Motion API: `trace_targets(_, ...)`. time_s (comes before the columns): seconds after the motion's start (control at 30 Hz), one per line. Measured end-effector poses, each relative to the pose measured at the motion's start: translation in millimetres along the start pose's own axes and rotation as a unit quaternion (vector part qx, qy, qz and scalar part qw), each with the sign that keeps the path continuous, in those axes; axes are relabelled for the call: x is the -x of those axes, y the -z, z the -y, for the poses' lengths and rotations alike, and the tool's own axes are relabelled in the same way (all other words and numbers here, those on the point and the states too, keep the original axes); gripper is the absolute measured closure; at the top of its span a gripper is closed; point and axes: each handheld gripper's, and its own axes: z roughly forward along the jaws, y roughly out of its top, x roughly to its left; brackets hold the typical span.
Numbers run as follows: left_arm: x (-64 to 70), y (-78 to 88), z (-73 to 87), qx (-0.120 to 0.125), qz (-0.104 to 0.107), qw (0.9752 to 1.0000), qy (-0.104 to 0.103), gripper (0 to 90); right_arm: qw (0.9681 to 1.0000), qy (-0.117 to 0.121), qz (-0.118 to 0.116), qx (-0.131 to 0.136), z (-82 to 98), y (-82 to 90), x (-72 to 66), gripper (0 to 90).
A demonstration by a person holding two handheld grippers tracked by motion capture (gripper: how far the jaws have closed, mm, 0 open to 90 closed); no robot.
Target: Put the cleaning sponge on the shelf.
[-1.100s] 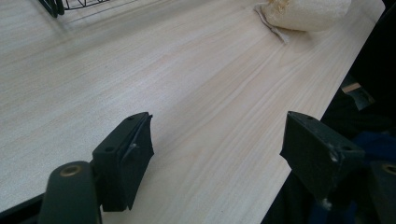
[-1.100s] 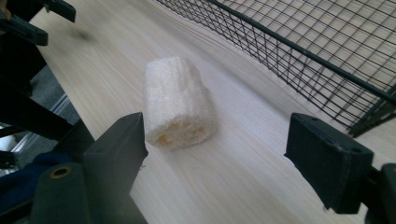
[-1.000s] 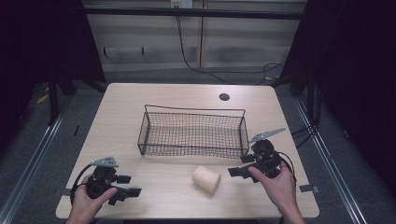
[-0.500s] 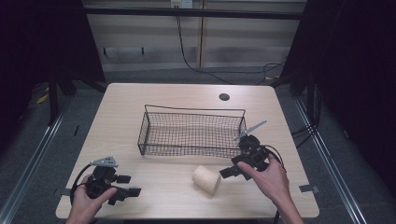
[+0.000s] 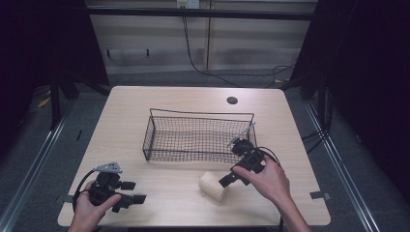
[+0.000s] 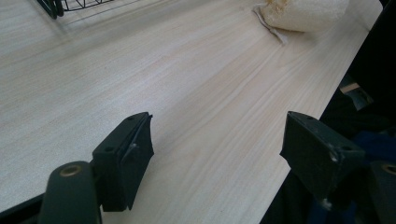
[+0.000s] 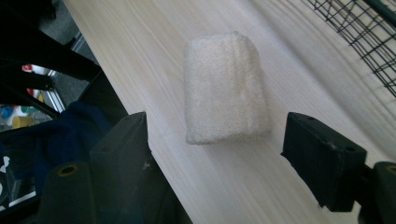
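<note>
Approach to the sponge (image 5: 213,185), no grip yet.
The right hand-held gripper (image 5: 227,182) is brought in closer than a second ago, jaws wide and empty, the sponge on the counter (image 5: 159,203) just ahead (basket (image 5: 198,137) behind); next, advancing and closing are called for. The left hand-held gripper (image 5: 138,198) is rested open, empty.

table (image 5: 145,101): wire basket (image 5: 198,137) set at centre | foam roll (image 5: 213,185) laid before basket, near front edge | right tongs (image 5: 226,182) placed just right of roll | left tongs (image 5: 138,193) placed at front-left corner
</note>
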Motion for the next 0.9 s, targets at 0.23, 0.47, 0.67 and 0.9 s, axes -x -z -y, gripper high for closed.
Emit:
trace_targets(0.23,0.0,-0.1,0.0,-0.002,-0.001,1.0,-0.001,24.4,0.9997,0.001,-0.007,-0.024,-10.3,-8.5,-0.1,23.5)
trace_targets(0.47,0.0,-0.1,-0.1,-0.002,0.0,1.0,-0.002,24.4,0.9985,0.007,-0.003,-0.055,-19.5,-19.0,-2.9,23.0)
trace_targets(0.67,-0.1,0.0,-0.1,-0.002,-0.001,1.0,-0.002,24.4,0.9972,0.01,0.009,-0.074,-25.0,-29.0,1.8,23.9)
trace_targets(0.9,0.0,-0.1,-0.2,-0.002,-0.001,1.0,-0.002,24.4,0.9956,0.021,0.009,-0.091,-26.7,-37.5,2.8,23.8)
